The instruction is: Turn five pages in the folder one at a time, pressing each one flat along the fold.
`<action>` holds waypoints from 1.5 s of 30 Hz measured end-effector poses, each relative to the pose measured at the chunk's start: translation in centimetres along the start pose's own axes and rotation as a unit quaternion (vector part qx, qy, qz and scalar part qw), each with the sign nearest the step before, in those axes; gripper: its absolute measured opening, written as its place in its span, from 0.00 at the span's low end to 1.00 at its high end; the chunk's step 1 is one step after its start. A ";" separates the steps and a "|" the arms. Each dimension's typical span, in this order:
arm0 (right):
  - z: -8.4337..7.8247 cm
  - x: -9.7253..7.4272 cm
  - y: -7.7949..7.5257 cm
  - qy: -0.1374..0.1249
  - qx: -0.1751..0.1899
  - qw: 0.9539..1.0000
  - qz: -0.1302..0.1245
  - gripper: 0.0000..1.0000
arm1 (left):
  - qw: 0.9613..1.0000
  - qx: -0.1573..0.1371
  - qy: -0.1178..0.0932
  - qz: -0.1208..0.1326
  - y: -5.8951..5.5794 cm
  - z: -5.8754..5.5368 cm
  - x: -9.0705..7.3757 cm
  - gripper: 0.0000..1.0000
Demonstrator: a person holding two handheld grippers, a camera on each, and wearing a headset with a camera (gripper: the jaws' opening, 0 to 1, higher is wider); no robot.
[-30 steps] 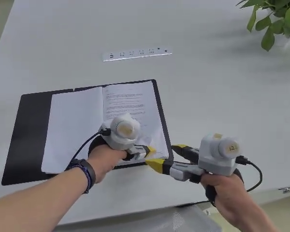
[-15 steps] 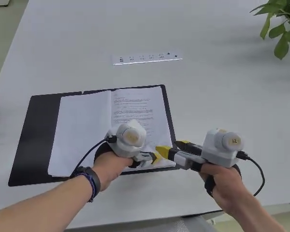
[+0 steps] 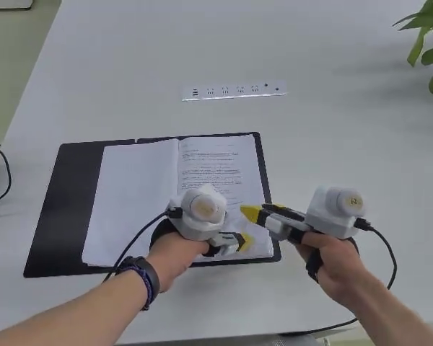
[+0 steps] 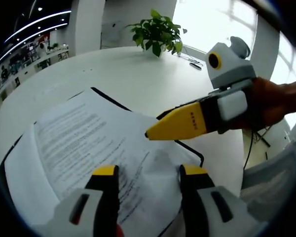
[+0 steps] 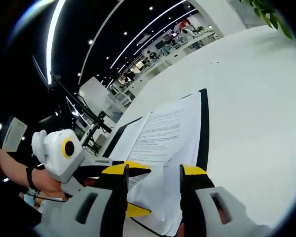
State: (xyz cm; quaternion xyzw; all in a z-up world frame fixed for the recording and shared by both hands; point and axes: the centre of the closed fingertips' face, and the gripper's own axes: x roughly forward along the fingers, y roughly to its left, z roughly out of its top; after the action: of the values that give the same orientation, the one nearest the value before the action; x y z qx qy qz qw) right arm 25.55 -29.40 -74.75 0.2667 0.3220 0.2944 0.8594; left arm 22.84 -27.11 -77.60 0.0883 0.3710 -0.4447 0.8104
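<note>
- Squarely in front of the person, a black folder (image 3: 58, 209) lies open and flat on the white desk (image 3: 332, 130), near its front edge.
- Its left side carries a blank white page (image 3: 133, 194), and its right side carries a printed page (image 3: 220, 169); the two meet along the fold.
- The left gripper (image 3: 234, 241) sits low over the bottom right corner of the printed page, with its yellow tips pointing towards the folder's right edge.
- In the left gripper view its jaws stand apart with nothing clamped between them. The paper under the gap looks slightly rumpled, but I cannot tell whether the tips touch it.
- The right gripper (image 3: 256, 211) comes in from the right, just beside the left one, and its yellow tip hangs over the right margin of the same page.
- In the right gripper view its jaws are also spread and hold nothing, with the page corner and the folder's black border showing beyond them.
- A dark band (image 3: 141, 274) circles the person's left wrist, and a black cable (image 3: 130, 241) runs back from the left gripper.
- Farther back, a white power strip (image 3: 234, 90) lies on the desk, well apart from the folder.
- A green plant (image 3: 429, 36) stands at the far right corner.
</note>
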 end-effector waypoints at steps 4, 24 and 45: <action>-0.3 -0.1 0.3 0.001 -0.002 1.000 0.002 0.34 | 0.999 -0.031 0.000 -0.008 -0.4 -0.3 -0.7 0.50; -2.0 -2.4 1.7 -0.009 0.008 1.000 -0.007 0.02 | 0.996 -0.052 -0.053 0.050 1.9 0.0 -8.6 0.59; -0.4 -1.6 3.4 -0.024 0.008 1.000 -0.015 0.00 | 0.985 -0.065 -0.105 0.117 6.1 -0.3 -16.8 0.61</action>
State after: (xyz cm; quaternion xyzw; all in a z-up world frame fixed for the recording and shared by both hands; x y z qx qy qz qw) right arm 23.11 -28.06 -72.19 0.2754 0.3078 0.2730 0.8689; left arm 21.96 -12.37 -67.54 0.0306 0.2993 -0.3287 0.8952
